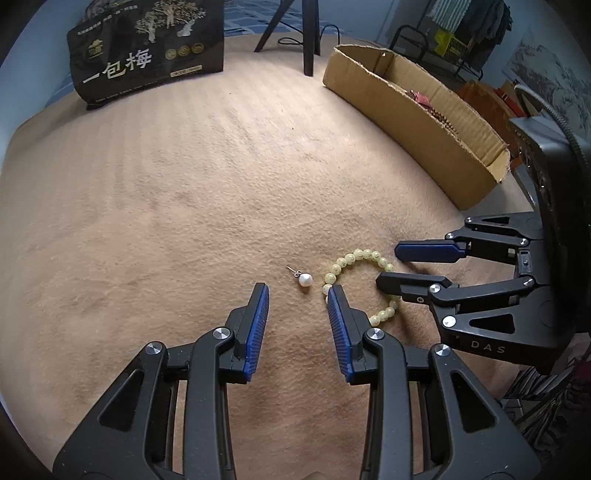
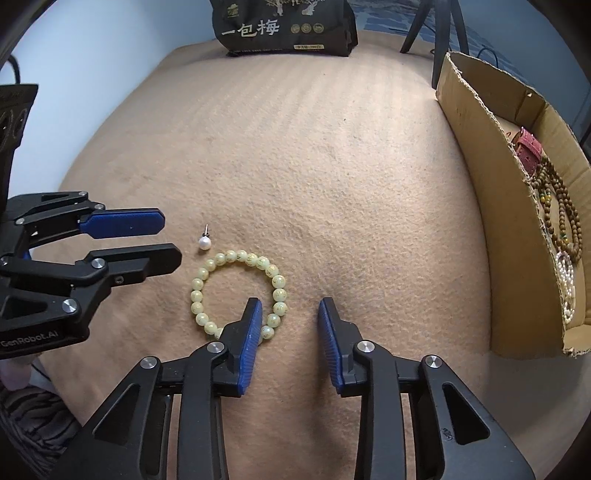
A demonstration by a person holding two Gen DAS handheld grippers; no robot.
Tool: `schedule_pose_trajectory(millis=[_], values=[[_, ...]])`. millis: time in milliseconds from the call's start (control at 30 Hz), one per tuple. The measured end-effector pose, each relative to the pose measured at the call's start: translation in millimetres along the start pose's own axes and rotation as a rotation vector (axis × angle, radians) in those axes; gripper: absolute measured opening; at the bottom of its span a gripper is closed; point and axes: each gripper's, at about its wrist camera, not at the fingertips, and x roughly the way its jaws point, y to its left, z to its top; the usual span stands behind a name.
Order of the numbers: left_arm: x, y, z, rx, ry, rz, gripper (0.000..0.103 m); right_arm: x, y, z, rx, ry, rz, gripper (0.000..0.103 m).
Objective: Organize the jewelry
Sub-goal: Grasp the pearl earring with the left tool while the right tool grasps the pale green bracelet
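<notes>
Both tools gape wide, holding nothing. The bracelet [image 2: 238, 293] lies on the tan surface [image 2: 332, 184], the right tool [image 2: 290, 306] straddling its near edge. The pearl stud [image 1: 304, 280] lies just ahead of the left tool [image 1: 297, 291]. The box [image 2: 480, 206] holds other beads.

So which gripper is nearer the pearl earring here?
Left. The left gripper has the pearl earring just ahead of its open fingers; the right gripper is over the bead bracelet, farther away.

Looks like room in home: soft tan blanket [image 1: 184, 192] ahead of gripper, snack bag [image 1: 147, 48] far ahead, clothes rack [image 1: 469, 22] far right, wall picture [image 1: 546, 77].
</notes>
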Motion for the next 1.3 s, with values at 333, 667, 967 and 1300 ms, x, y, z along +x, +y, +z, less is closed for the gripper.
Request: schedule_pose_trajectory(millis=[333, 667, 967, 1300], values=[[17.3, -10.9, 2.9, 0.036, 0.029, 0.036, 0.034, -1.6, -6.5, -2.4, -0.023, 0.008, -0.057, 0.008], [33.2, -15.6, 14.2, 0.057, 0.035, 0.08, 0.023, -7.9, -19.2, -2.8, -0.013, 0.012, -0.064, 0.007], [27.9, -9.1, 12.9, 0.044, 0.022, 0.102, 0.007, -8.9, -13.4, -3.2, -0.004, -0.015, -0.042, 0.006], [-10.9, 11.4, 22.6, -0.053, -0.08, 0.094, 0.007, -48.9, 1.6, 0.6, -0.033, -0.127, -0.016, 0.006]])
